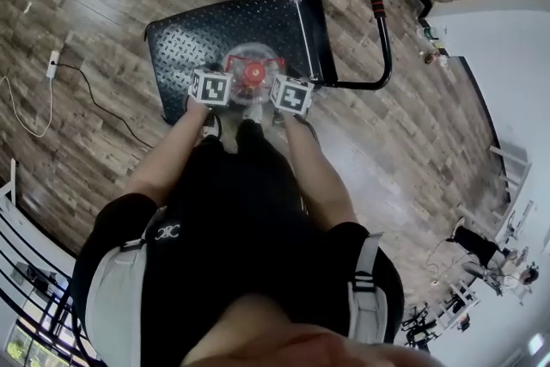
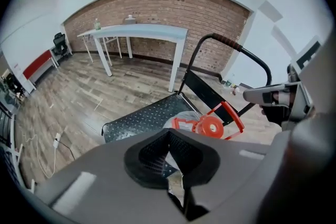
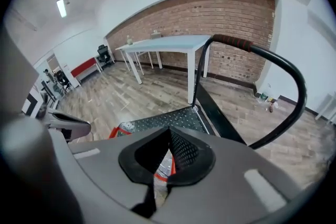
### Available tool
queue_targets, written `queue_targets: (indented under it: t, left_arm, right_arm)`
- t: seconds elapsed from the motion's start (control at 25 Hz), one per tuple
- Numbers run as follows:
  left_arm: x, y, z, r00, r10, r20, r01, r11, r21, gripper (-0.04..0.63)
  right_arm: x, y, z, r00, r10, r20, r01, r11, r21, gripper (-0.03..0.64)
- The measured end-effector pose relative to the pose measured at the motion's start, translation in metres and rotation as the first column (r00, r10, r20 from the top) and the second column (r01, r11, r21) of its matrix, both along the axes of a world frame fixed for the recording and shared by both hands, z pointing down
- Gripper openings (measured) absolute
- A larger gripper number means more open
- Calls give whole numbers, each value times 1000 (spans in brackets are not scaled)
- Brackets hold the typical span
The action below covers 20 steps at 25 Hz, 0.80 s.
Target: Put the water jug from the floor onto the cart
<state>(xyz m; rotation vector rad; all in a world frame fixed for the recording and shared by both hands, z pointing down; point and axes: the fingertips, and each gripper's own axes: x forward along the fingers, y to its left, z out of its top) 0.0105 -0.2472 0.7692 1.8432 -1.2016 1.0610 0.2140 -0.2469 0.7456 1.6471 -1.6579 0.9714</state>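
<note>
The clear water jug [image 1: 251,69] with a red cap and red carry handle stands on the black checker-plate cart [image 1: 202,34], at the platform's near edge by the upright push handle [image 1: 379,21]. My left gripper [image 1: 212,87] and right gripper [image 1: 291,94] hover on either side of the jug's top. In the left gripper view the jaws [image 2: 169,136] are shut with nothing in them, and the jug's cap [image 2: 209,126] lies just beyond. In the right gripper view the jaws [image 3: 169,135] look shut and empty, with the jug's red handle [image 3: 116,131] just past them.
A white table [image 2: 137,33] stands before the brick wall behind the cart. A power strip with a cable [image 1: 53,63] lies on the wood floor at the left. Chairs and gear [image 1: 481,249] stand at the lower right.
</note>
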Motion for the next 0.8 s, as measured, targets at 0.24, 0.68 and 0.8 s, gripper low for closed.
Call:
queue_targets:
  t: [0.24,0.68,0.8]
  left_arm:
    - [4,-7,-45,1000,-9,-20,10,999,49,2]
    - [26,-52,-159,991,60,-120,-24,959,284,0]
    - [21,-63,-165,986,48,-161,5,949,314,0]
  right_arm:
    - [-8,-12,-64,994,42,98,-59,983,176,14]
    - [-18,-42,-154,975,53,215,-131,921,367,14]
    - [-16,-43,-167,974,57,218,-142,908,395,13]
